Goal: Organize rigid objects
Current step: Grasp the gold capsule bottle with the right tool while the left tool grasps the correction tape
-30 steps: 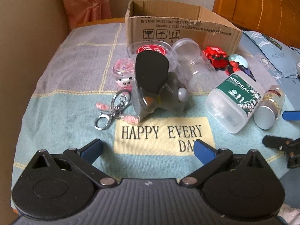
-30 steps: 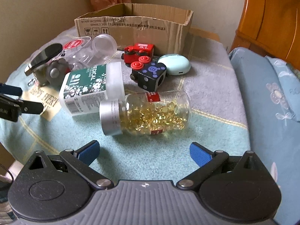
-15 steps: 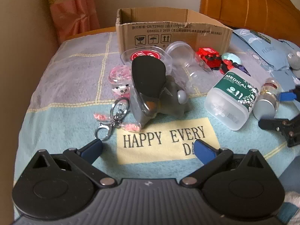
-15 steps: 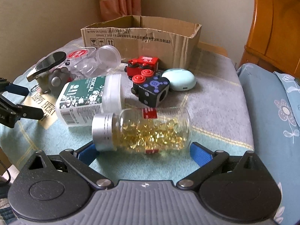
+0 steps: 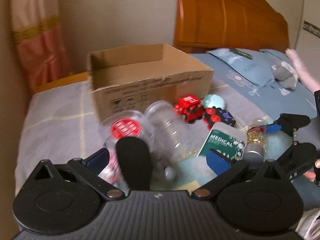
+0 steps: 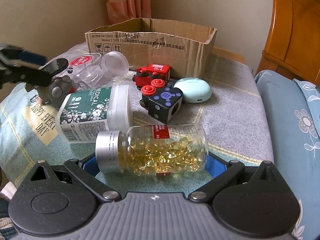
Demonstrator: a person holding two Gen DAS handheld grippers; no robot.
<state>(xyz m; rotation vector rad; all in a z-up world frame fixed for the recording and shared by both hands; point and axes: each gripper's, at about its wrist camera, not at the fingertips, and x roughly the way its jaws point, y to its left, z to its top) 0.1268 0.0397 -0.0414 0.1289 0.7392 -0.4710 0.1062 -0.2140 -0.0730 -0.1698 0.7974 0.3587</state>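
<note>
My right gripper point(image 6: 150, 165) is open, its blue pads on either side of a clear pill bottle point(image 6: 154, 150) with gold capsules and a silver cap, lying on its side. My left gripper point(image 5: 158, 159) is open around a grey toy with a black oval top point(image 5: 134, 166); the view is blurred. An open cardboard box point(image 6: 152, 44) stands behind, also in the left wrist view point(image 5: 148, 82). Before it lie a white medical swab jar point(image 6: 94, 112), two clear jars point(image 6: 100, 70), a red toy point(image 6: 153, 75), a black cube toy point(image 6: 162, 104) and a mint case point(image 6: 193, 90).
The objects lie on a checked cloth over a bed, with a "HAPPY EVERY DAY" patch point(image 6: 43, 118). A wooden headboard point(image 5: 230, 24) and blue bedding point(image 6: 290, 120) are to the right. A pink curtain point(image 5: 38, 40) hangs at the back left.
My left gripper moved forward fast until the grey toy sits between its fingers. My right gripper moved forward so the pill bottle now lies between its pads.
</note>
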